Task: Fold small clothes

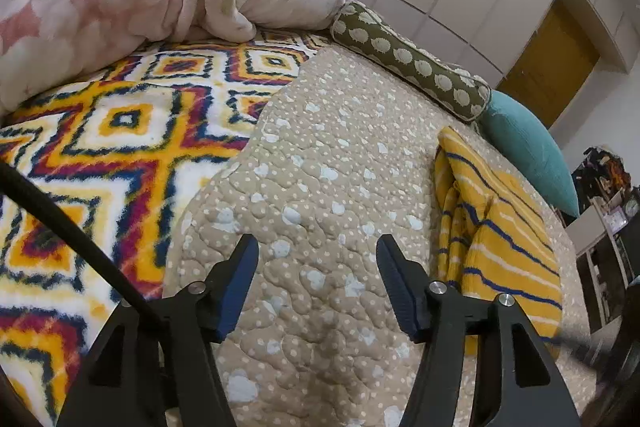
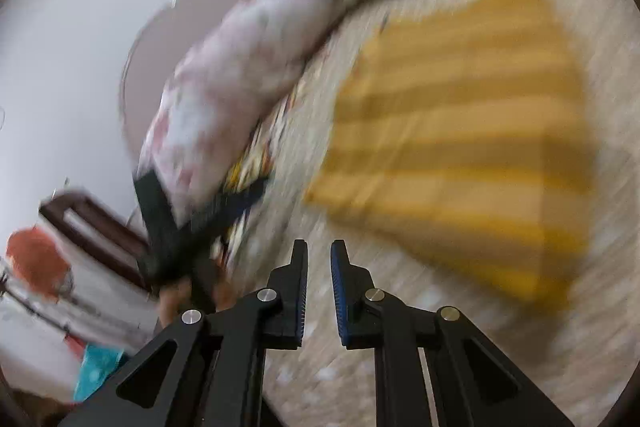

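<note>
Our left gripper (image 1: pixel 316 247) hovers with its jaws wide and empty over the beige quilted bedspread (image 1: pixel 320 155). The yellow striped garment (image 1: pixel 500 227) lies rumpled and partly folded toward the bedspread's right edge, near the teal pillow (image 1: pixel 528 151) and the olive bolster (image 1: pixel 408 59). Our right gripper (image 2: pixel 319 255) has its jaws narrow with nothing between them. Its view is badly smeared, so the garment (image 2: pixel 460 147) there reads only as a yellow striped patch, probably just ahead of the jaws. To do this step well, we judge we should steady the right side first, then take one edge of the garment in each gripper, pinch only the top layer, and lay it flat before folding.
</note>
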The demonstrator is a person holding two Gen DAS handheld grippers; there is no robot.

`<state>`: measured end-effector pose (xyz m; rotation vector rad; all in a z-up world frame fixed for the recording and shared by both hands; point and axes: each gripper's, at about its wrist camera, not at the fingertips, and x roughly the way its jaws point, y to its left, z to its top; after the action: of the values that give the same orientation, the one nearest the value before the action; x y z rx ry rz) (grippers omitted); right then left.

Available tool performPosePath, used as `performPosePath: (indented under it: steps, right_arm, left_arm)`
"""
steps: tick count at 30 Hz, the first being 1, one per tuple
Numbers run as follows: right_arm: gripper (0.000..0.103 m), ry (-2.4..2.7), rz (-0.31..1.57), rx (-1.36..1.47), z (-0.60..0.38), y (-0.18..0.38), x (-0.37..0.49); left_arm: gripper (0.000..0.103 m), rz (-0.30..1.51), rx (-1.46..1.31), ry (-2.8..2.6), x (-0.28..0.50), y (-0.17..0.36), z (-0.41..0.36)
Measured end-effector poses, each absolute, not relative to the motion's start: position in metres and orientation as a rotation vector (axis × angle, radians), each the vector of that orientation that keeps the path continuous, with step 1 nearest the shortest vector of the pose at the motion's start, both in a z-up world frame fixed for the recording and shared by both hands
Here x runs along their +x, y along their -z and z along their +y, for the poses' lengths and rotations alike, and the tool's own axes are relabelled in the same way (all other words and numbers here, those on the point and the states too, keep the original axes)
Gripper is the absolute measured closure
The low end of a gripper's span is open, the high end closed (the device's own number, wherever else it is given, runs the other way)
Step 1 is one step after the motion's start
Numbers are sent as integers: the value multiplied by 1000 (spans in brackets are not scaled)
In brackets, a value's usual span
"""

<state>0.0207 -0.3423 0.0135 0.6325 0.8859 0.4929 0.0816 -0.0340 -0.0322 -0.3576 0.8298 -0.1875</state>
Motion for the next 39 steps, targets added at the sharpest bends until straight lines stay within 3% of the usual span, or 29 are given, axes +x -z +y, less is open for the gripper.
performPosePath:
  steps: [11,14,18,19,20,23,27,31,39]
  right_arm:
    - [87,-410,835,1007,-431,13,148]
    - [103,-270,901,934,-433,38,175]
    - [103,-174,888,963,-441,36,178]
    - [92,-195,881,956,-436,29,178]
    - [91,-255,866,955,-429,20,177]
    - [89,-462,854,949,-400,5,175]
    - [88,-624,975,881,-347,17,190]
    - [90,-549,1031,893,-334,38,222]
    - [89,-265,1027,732,-338,27,278]
  left_arm:
    - [38,864,-296,181,83,41,-47]
    - [38,882,-293,177,85,45,-48]
    - [37,889,-295,179,86,45,-47]
    - [37,889,-296,178,86,45,-48]
    - [37,890,-297,178,86,45,-48]
    - [37,895,-302,178,86,46,-48]
    - [37,894,-293,176,85,45,-48]
    - [36,893,-286,176,85,46,-49]
    - [35,896,-285,181,85,48,-51]
